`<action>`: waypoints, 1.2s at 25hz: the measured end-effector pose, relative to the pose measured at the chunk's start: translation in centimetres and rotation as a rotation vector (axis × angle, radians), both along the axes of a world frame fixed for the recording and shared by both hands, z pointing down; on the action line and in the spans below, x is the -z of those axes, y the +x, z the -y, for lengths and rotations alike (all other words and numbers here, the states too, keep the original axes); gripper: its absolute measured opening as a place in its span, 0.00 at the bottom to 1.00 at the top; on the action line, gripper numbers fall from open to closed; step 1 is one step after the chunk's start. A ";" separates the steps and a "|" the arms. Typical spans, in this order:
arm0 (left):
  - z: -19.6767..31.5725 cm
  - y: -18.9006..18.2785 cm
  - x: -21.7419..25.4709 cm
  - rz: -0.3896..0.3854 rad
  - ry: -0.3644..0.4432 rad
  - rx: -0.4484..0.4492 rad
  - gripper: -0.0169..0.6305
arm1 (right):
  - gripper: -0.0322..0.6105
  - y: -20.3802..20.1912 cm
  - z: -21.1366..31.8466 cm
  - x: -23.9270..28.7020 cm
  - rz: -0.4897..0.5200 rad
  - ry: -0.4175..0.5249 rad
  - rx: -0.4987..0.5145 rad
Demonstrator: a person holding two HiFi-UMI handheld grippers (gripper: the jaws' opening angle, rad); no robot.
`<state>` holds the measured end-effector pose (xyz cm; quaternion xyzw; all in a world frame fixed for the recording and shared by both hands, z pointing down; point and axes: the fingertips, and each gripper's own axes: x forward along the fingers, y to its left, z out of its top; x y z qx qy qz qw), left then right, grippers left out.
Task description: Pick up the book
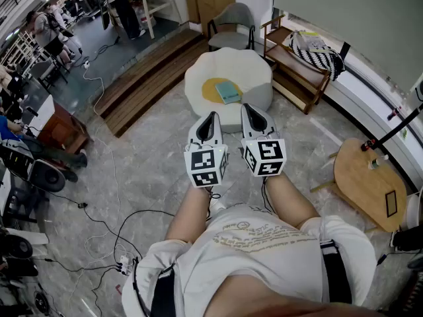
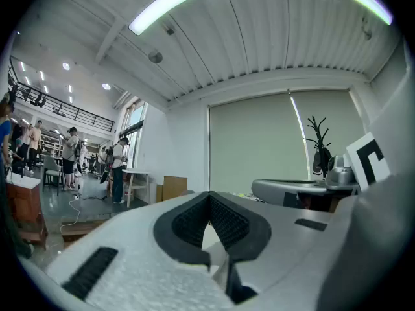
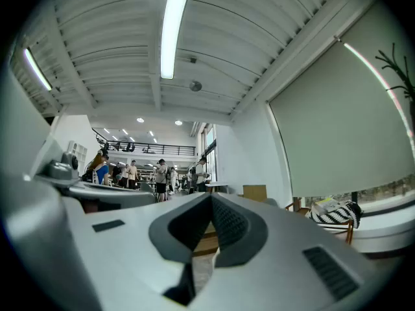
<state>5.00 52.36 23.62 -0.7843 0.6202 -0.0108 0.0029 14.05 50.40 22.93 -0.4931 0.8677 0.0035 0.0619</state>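
On the white pouf lies the book (teal, flat).

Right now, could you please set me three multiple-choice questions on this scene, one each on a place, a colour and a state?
1. Where does the book lie?
A. on the floor
B. on the white pouf
C. on a wooden side table

2. What colour is the book's cover?
A. red
B. black
C. teal

3. How do the left gripper and the right gripper stand?
A. both shut and empty
B. both wide open
C. the left one shut on the book

Answers:
1. B, it rests flat on the pouf's top, by its yellow centre.
2. C, the cover shows teal.
3. A, each gripper's jaws meet with nothing between them.
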 end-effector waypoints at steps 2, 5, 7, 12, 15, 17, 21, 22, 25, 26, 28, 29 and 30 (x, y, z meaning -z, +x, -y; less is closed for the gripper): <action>0.1 -0.4 -0.6 -0.007 -0.014 0.007 0.05 | 0.09 -0.5 0.0 -0.2 -0.008 0.000 0.004; 0.4 -1.0 -0.8 -0.007 -0.023 0.017 0.05 | 0.09 -0.9 0.3 -0.5 -0.020 -0.003 -0.001; 0.4 -1.1 -0.7 -0.002 -0.022 0.020 0.05 | 0.09 -0.8 0.4 -0.5 -0.034 0.006 -0.010; 0.2 -1.6 -0.5 0.000 -0.020 0.032 0.05 | 0.09 -1.4 0.2 0.0 -0.032 0.020 0.000; 0.2 -1.7 -0.6 0.000 -0.021 0.030 0.05 | 0.09 -1.8 0.1 -0.1 -0.036 0.018 0.009; 0.3 -2.0 -0.5 -0.003 -0.023 0.027 0.05 | 0.09 -2.1 0.0 -0.1 -0.032 0.018 0.010; 0.9 -2.6 -0.4 -0.025 -0.029 0.011 0.05 | 0.09 -2.7 0.4 0.1 -0.040 0.014 0.002; 1.0 -2.8 -0.3 -0.028 -0.028 0.008 0.05 | 0.09 -2.9 0.6 0.1 -0.040 0.012 -0.001; 1.5 -3.4 -0.6 -0.026 -0.025 0.002 0.05 | 0.09 -3.4 1.0 -0.3 -0.024 -0.006 -0.001; 1.7 -3.6 -0.7 -0.029 -0.027 -0.001 0.05 | 0.09 -3.7 1.1 -0.6 -0.019 -0.016 0.002; 2.1 -4.2 -1.0 -0.039 -0.031 -0.009 0.05 | 0.09 -4.4 1.5 -1.0 -0.012 -0.032 0.007; 2.3 -4.6 -1.0 -0.042 -0.031 -0.012 0.05 | 0.09 -4.8 1.7 -1.1 -0.012 -0.037 0.007; 2.5 -5.0 -1.0 -0.042 -0.031 -0.014 0.05 | 0.09 -5.2 2.0 -1.1 -0.013 -0.039 0.005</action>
